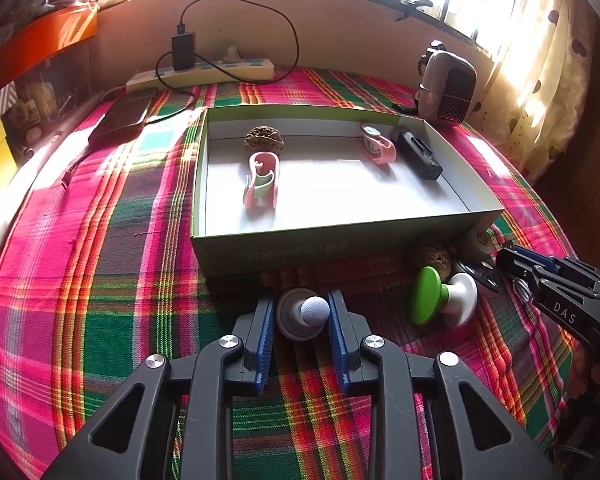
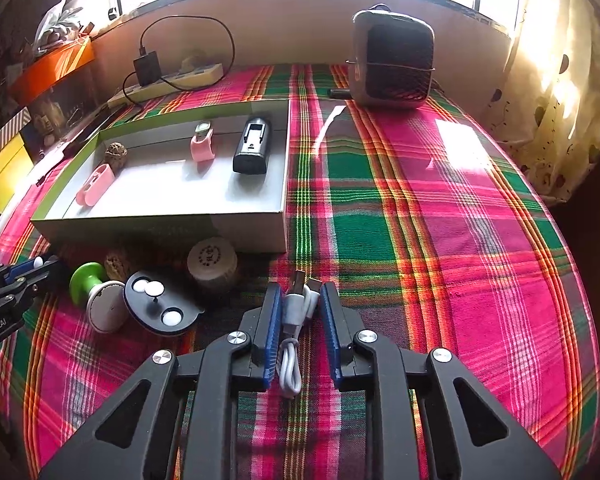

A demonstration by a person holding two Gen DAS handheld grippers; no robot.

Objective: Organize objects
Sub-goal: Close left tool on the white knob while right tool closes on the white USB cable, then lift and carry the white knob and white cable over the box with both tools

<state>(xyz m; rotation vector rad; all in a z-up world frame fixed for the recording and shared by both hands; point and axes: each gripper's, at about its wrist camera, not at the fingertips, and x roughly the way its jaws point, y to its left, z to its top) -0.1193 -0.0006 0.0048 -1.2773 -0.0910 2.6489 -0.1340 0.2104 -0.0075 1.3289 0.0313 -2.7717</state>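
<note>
In the left wrist view my left gripper (image 1: pixel 302 312) is shut on a small grey disc with a white mesh-textured dome (image 1: pixel 306 312), low over the plaid cloth just in front of the box (image 1: pixel 340 248). In the right wrist view my right gripper (image 2: pixel 300 300) is shut on a coiled white USB cable (image 2: pixel 296 312), its plug sticking out past the blue pads. The open white box (image 2: pixel 160 232) holds a walnut (image 1: pixel 264 141), a pink cable winder (image 1: pixel 262 180), a pink clip (image 1: pixel 378 146) and a black device (image 1: pixel 418 154).
Between the grippers lie a green-and-white knob (image 2: pixel 96 292), a black disc with white buttons (image 2: pixel 160 304), a second walnut (image 2: pixel 116 266) and a round wooden piece (image 2: pixel 212 260). A small heater (image 2: pixel 392 64) and a power strip (image 2: pixel 168 84) stand by the far wall.
</note>
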